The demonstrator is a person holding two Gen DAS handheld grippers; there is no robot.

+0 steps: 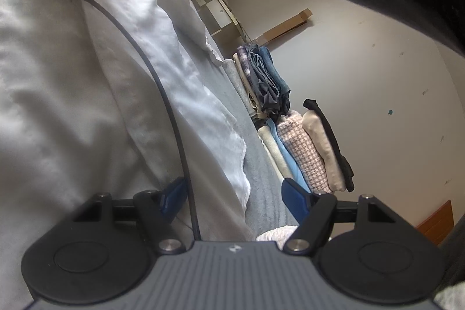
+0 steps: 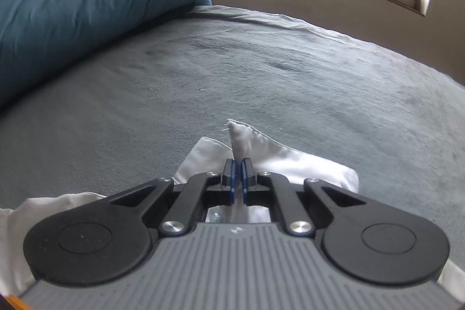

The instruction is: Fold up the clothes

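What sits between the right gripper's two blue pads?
In the right wrist view, a corner of the white garment is pinched in the right gripper.

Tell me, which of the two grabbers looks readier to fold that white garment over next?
The right gripper, likely: it is shut on a corner of the white garment, ready to carry it across the grey blanket. The left gripper stands open, gripping nothing.
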